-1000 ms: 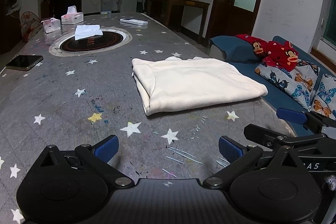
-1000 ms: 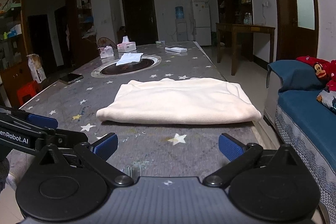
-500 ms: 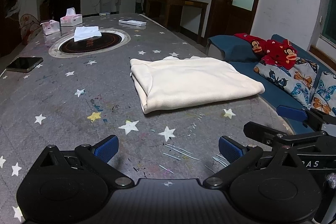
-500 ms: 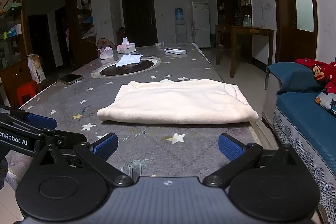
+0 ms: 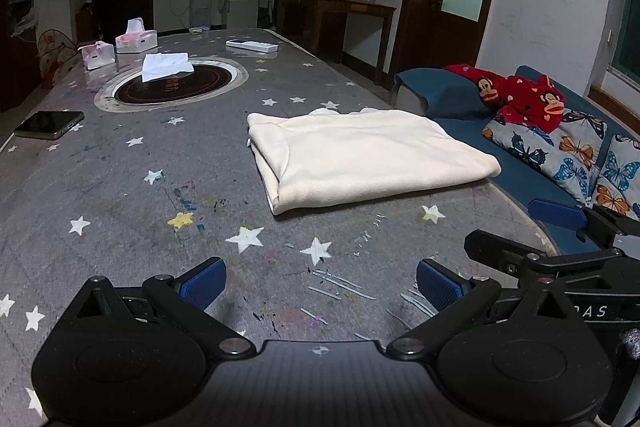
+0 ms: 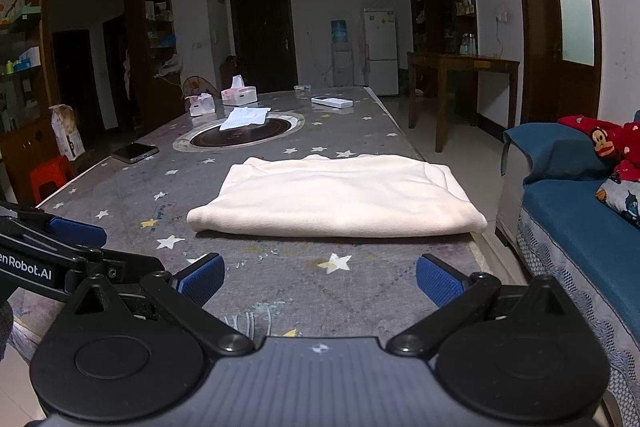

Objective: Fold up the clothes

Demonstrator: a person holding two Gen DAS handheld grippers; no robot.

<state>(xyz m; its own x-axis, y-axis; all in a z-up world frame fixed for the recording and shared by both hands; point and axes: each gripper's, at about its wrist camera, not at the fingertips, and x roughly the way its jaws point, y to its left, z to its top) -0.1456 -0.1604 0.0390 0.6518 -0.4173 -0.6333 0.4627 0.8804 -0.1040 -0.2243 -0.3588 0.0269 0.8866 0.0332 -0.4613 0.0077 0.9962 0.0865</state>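
Left wrist view, from the left: a phone (image 5: 49,124) at the worktop (image 5: 120,187) edge, the left gripper (image 5: 318,283) with fingers spread and empty, the folded cream garment (image 5: 368,159) lying flat beyond it, then butterfly cushions (image 5: 580,155) on a sofa. Only the right wrist view shows an orange stool (image 6: 50,175) far left; its right gripper (image 6: 320,279) is likewise spread, empty, short of the garment.
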